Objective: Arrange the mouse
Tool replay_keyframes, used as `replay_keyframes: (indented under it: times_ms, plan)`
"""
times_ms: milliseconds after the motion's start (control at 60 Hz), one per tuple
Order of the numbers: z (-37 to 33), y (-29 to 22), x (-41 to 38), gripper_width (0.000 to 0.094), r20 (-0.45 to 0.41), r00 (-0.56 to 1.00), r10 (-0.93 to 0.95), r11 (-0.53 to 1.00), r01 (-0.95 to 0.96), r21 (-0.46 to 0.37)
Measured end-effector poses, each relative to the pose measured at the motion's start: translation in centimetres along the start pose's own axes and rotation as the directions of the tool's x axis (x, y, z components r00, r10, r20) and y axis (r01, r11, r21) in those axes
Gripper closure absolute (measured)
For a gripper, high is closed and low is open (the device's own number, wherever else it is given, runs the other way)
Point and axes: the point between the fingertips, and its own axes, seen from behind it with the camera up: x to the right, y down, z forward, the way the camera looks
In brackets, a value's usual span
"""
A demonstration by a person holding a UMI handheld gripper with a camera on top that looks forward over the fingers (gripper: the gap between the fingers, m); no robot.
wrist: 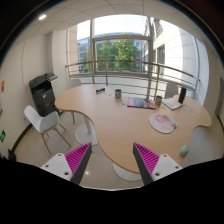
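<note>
My gripper (112,152) is open and empty, with its two magenta pads (78,158) spread wide. It is held high above the near edge of a large curved wooden table (115,120). Far beyond the right finger, a round pale mat (163,123) lies on the table. A small object on the mat looks like the mouse (164,117), but it is too small to tell for sure. Nothing stands between the fingers.
On the table's far right are an open laptop (175,100), a flat book (138,102) and a cup (118,94). A small greenish thing (184,150) sits near the right edge. A white chair (45,122) and a black printer (43,93) stand left.
</note>
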Motion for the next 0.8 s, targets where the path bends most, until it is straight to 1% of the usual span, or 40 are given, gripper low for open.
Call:
replay_keyframes:
  times_ms: [133,250,367,517,667,800]
  plan:
    - [0.6,1.6,1.5,0.0087,-0.014,0.998,0.061,0.997,-0.061,-0.036]
    - [2.1,4.2,5.8,0.0088,-0.045,0.997,0.063,0.996,-0.066,-0.056]
    - [3.6,8.0,11.7,0.0088,-0.095,0.992,0.089,0.991,-0.097,-0.089]
    - [5.6,12.9,21.7,0.0085,-0.189,0.977,0.101,0.984,-0.126,-0.123]
    - [7.8,15.8,31.6,0.0092,-0.275,0.957,0.095,0.985,-0.130,-0.111]
    - [10.4,17.0,38.0,0.0089,-0.307,0.939,0.157,0.977,-0.193,-0.090]
